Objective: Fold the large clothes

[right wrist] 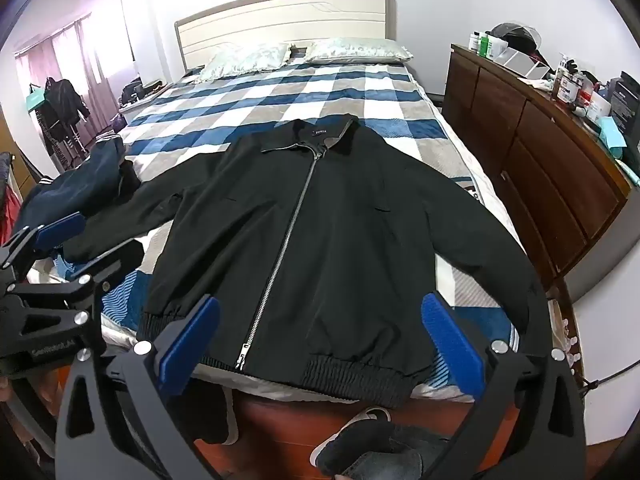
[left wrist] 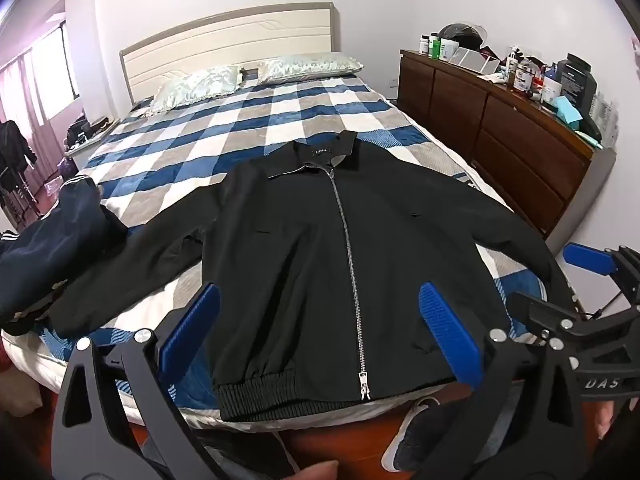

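Two grippers hover above the foot edge of the bed (left wrist: 280, 120), both with jaws wide apart and nothing between them. The left gripper (left wrist: 320, 332) and the right gripper (right wrist: 322, 336) point down at the black jacket (left wrist: 340, 240), which lies flat, front up, zipped, its hem at the foot edge and its collar toward the pillows. Both sleeves are spread outward. A navy garment (left wrist: 52, 248) is heaped at the left edge. Judged step: approach, no fold begun. The next move probably calls for lowering each gripper onto a sleeve or shoulder and closing
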Demonstrator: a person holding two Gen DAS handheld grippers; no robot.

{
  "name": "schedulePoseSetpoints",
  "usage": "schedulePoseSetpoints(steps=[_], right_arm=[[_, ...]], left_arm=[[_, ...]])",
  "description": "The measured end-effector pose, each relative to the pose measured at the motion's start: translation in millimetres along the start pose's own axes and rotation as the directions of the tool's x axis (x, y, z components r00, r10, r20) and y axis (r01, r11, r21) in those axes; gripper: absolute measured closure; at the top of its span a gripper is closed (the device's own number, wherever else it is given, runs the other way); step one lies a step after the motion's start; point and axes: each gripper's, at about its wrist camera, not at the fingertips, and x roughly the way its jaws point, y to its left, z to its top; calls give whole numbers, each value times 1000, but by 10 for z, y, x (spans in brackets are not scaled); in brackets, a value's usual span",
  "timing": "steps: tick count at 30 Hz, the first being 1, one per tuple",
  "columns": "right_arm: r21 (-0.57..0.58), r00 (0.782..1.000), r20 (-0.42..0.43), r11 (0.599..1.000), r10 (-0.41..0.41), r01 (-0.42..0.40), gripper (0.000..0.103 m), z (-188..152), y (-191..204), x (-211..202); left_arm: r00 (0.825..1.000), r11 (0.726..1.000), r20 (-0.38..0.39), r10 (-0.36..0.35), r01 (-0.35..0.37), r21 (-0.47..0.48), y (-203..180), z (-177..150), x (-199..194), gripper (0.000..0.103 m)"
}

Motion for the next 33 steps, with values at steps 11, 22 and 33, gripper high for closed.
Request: schedulePoseSetpoints(steps=[11, 22, 33], right_arm=[[-11, 1000, -1, 1000, -12, 12, 4, 15, 61, -11], [-8, 1000, -2, 1000, -19, 19, 4, 48, 32, -64], [-10, 1000, 1, 1000, -19, 19, 4, 37, 31, -66]], left_arm=[[1000, 1000, -14, -19, 19, -14, 60, -29, 49, 5], [1000, 1000, -19, -19, 19, -7, 29, -37, 62, 5], [999, 1000, -27, -17, 17, 7, 25, -49, 50, 5]])
